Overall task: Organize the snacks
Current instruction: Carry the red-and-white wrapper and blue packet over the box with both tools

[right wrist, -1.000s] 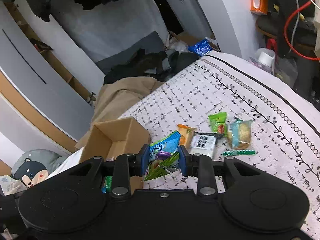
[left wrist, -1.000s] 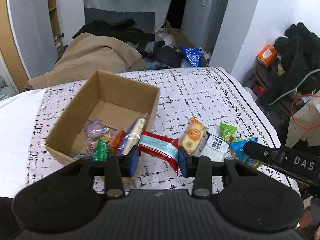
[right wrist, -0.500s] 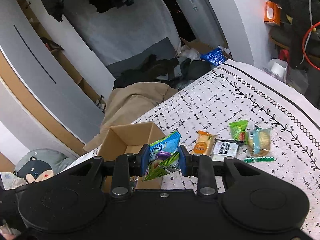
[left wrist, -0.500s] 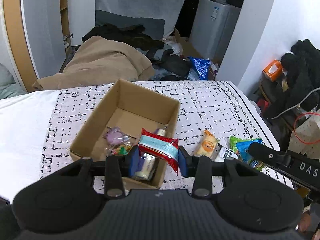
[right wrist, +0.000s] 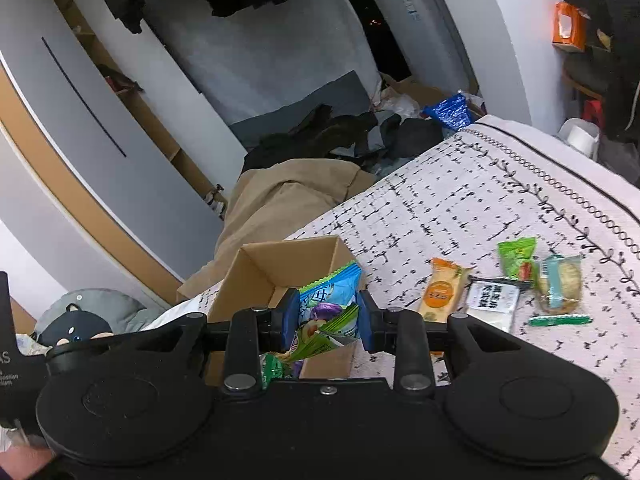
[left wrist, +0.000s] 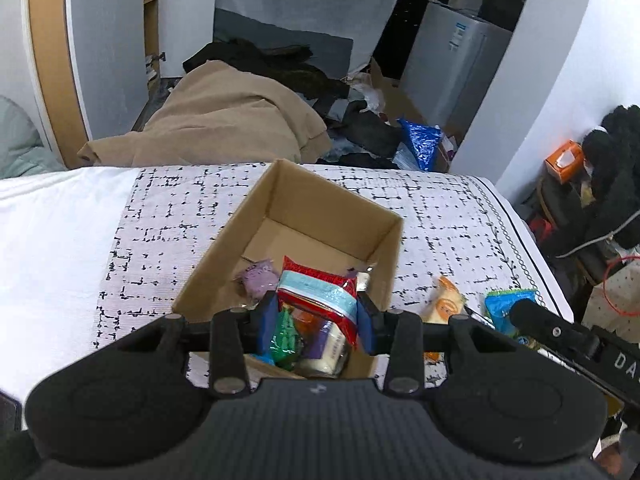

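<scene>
Step in hand: you are carrying two snacks to the cardboard box (left wrist: 320, 216) on the bed (left wrist: 160, 216); both are over it and neither is let go.
Left claw (left wrist: 317, 322): clamped on the red and pale blue packet (left wrist: 320, 292), which hangs above the near end of the box, with the purple sweet (left wrist: 258, 278) just left of it and the green packet (left wrist: 285, 336) right below.
Right claw (right wrist: 325, 322): clamped on the blue and green packet (right wrist: 326, 312), which sits over the box's near right corner, close to the wall.
Left on the bed: to the right of your right claw lie the orange packet (right wrist: 442, 290), white packet (right wrist: 494, 300), green pouch (right wrist: 517, 256), round biscuit pack (right wrist: 560, 284) and thin green stick (right wrist: 560, 321).
Next move, left: I judge you can lower a little and part the fingers; the drop looks clear.
Next move, right: shift further left over the box's hollow first, or the packet may catch the rim and slide out.
</scene>
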